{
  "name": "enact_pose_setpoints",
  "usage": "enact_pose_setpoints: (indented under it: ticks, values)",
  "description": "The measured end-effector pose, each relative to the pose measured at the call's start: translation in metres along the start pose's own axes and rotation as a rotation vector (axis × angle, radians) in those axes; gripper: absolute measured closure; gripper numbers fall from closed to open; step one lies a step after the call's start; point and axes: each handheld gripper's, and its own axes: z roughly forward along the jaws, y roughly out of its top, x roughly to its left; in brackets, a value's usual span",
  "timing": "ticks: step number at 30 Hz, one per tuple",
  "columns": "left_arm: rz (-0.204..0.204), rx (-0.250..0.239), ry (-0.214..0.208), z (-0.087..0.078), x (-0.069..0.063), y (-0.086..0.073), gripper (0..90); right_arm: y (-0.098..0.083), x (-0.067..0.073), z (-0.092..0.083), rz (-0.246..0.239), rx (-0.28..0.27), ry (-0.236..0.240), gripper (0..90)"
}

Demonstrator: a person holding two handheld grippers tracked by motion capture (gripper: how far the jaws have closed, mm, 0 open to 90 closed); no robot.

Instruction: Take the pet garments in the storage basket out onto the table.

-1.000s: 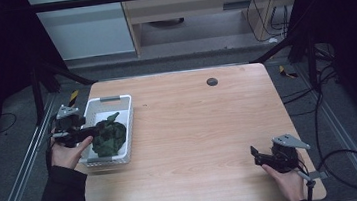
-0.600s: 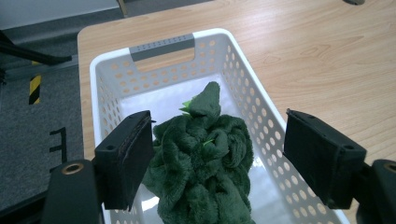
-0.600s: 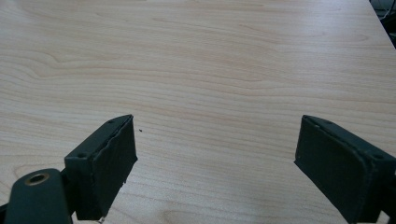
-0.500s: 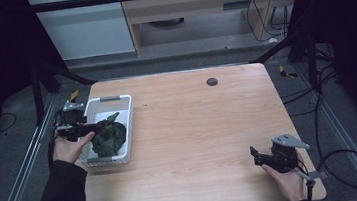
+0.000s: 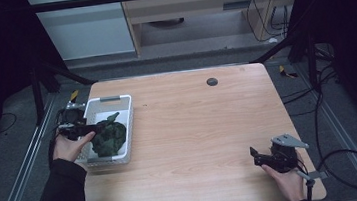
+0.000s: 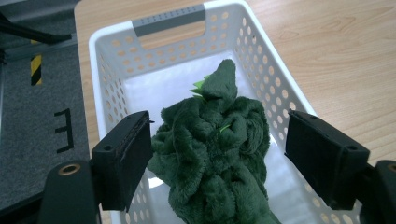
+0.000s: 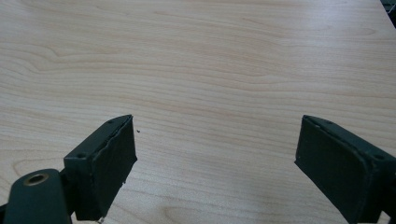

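Two wide-open jaws of the left gripper [image 6: 219, 158] flanking the green plush cloth [image 6: 217, 154], not closed on it. Bunched in the white basket [image 5: 116, 103] at the left of the high view, long axis running from lower centre toward the grey handle at the upper middle of the left gripper view. Dead ahead between the pads, so probably just a squeeze needed. Right gripper [image 5: 259, 156] at lower right, well apart, jaws wide over bare table [image 7: 210, 56].

Black sleeve; each black claw [image 5: 92, 131] trails a cable.
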Motion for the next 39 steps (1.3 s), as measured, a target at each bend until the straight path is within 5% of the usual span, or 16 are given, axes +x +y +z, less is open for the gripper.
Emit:
enact_pose_setpoints:
  ticks: [12,39]
  values:
    - [0.021,0.098,-0.008,0.015,0.002,-0.002,21.8,0.000,0.000,0.001,-0.009,0.004,-0.001,11.9]
    - [0.040,0.196,0.010,0.034,0.008,-0.007,29.5,-0.001,0.000,0.003,-0.009,0.025,0.008,11.5]
